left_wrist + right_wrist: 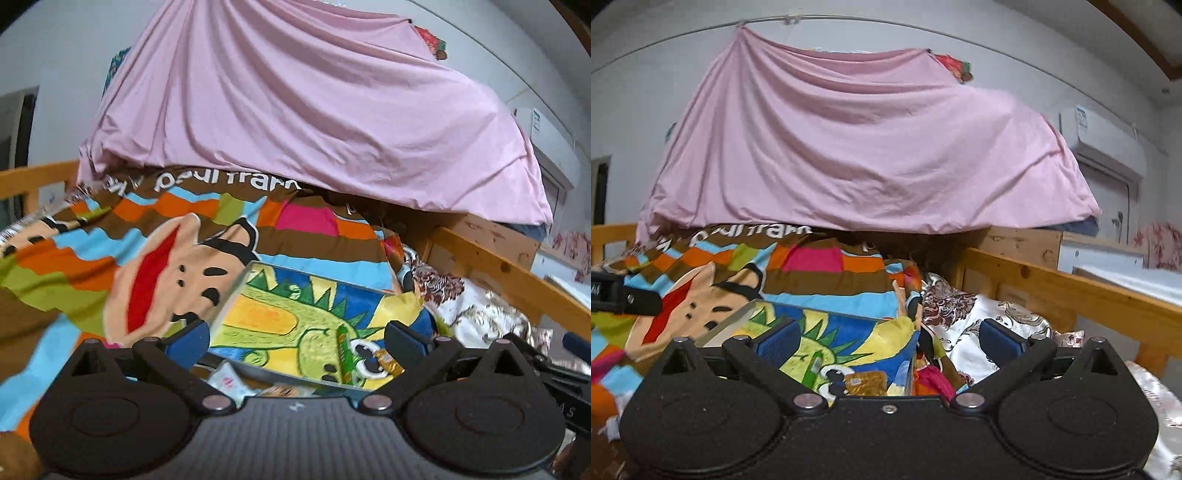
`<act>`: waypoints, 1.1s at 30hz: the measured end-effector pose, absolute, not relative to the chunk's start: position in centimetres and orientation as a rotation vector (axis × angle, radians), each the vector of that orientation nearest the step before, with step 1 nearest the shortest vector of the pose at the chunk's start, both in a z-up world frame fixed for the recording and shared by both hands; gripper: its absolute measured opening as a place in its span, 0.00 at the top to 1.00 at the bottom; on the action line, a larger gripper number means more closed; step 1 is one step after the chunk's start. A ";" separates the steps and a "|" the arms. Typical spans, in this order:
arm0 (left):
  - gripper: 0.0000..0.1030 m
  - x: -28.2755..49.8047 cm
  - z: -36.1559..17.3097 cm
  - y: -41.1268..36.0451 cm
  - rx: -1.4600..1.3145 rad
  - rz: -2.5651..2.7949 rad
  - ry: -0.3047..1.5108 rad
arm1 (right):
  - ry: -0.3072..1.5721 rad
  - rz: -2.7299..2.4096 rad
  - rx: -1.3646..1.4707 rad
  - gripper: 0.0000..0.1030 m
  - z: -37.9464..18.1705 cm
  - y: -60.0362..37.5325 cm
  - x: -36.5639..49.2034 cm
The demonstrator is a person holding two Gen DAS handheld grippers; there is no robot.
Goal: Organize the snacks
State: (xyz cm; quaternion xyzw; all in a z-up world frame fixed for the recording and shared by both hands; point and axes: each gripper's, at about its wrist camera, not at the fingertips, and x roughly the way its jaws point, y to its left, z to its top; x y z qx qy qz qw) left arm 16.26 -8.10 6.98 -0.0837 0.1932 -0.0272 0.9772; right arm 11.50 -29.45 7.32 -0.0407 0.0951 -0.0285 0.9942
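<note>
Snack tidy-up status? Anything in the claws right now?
Looks done: a green stick pack and a gold wrapped snack lie in the dinosaur-print box on the bed. In hand: nothing; left claw and right claw are both open and empty. Left: possibly the white packet by the box's near edge; little else shows.

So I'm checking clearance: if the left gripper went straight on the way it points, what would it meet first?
Probably the dinosaur-print board lying on the striped cartoon blanket, straight ahead of the open left gripper. Depth is unclear, so it might pass over it.
</note>
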 end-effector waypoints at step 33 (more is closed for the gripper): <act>0.00 4.5 2.6 -3.7 0.117 -0.014 0.450 | 0.361 0.098 -0.201 0.01 3.6 -22.8 2.0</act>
